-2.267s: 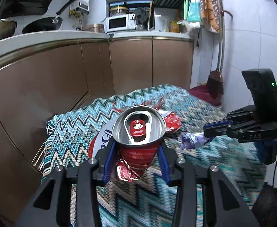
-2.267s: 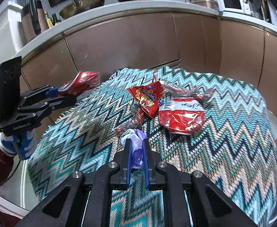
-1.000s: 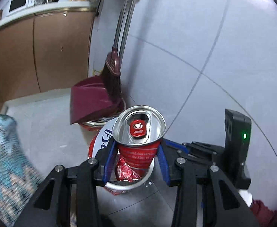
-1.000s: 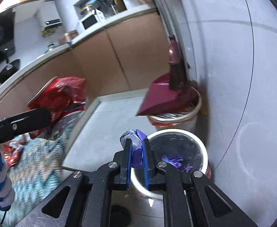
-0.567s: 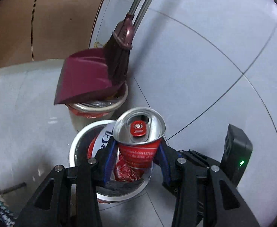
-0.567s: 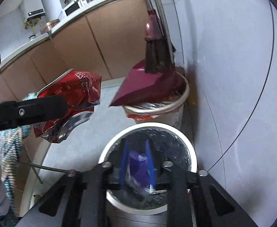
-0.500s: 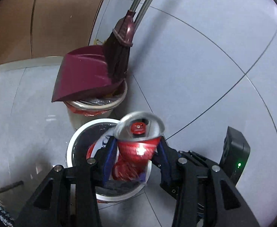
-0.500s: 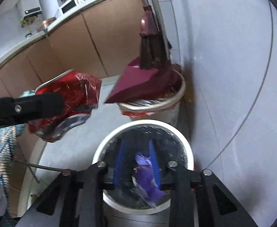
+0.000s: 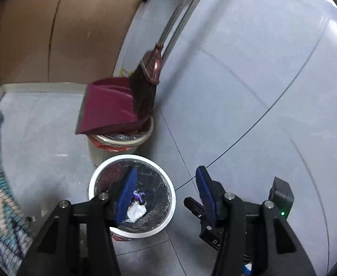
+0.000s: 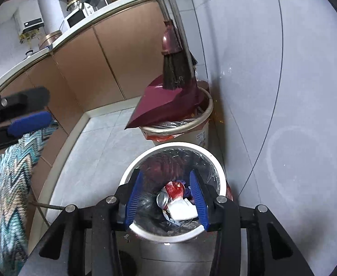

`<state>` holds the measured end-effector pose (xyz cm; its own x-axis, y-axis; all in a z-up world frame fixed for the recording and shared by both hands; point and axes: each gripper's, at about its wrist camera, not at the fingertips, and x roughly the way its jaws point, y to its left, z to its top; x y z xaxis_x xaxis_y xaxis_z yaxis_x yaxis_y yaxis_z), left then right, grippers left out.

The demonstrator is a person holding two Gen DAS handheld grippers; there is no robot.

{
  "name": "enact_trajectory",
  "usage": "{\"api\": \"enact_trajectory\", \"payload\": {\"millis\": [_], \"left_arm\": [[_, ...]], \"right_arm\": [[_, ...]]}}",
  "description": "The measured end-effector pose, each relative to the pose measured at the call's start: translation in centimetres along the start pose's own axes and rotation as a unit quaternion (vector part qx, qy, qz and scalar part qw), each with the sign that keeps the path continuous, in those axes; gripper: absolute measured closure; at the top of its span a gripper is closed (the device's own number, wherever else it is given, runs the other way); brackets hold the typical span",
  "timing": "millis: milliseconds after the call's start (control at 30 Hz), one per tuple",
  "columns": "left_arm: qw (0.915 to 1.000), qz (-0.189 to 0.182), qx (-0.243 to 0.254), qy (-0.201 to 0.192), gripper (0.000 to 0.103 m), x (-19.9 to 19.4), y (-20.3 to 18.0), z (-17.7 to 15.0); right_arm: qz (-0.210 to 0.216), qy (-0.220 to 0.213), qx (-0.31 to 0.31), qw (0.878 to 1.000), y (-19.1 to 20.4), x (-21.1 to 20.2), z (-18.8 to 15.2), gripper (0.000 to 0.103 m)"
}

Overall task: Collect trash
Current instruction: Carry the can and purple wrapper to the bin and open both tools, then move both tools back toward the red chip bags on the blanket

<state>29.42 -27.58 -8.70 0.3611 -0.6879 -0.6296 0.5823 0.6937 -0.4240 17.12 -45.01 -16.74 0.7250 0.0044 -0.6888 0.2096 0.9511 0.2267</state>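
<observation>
Both jaws spread, nothing held. Zigzag-patterned teal cloth point(image 10: 9, 184) on worktop lies at 9 o'clock; left gripper point(image 9: 166, 195) judged nearer.

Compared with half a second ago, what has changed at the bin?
Both grippers let go: the left gripper dropped the red can and the right gripper dropped its purple wrapper into the white bin, and both now stand open. The dustpan and broom stayed put.
</observation>
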Motion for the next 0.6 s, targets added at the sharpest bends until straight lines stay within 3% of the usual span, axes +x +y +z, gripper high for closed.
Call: {"api": "enact_trajectory", "payload": {"millis": [367, 600], "left_arm": [[0.9945, 0.032, 0.007, -0.099, 0.052, -15.0, -2.3, -3.8], [0.9855, 0.087, 0.028, -0.143, 0.047, -26.8, -2.2, -8.6]], "right_arm": [[0.028, -0.064, -0.044, 0.997, 6.9, -10.5, 0.0, 0.055], [0.062, -0.105, -0.092, 0.988, 12.0, -18.1, -0.6, 0.053]]}}
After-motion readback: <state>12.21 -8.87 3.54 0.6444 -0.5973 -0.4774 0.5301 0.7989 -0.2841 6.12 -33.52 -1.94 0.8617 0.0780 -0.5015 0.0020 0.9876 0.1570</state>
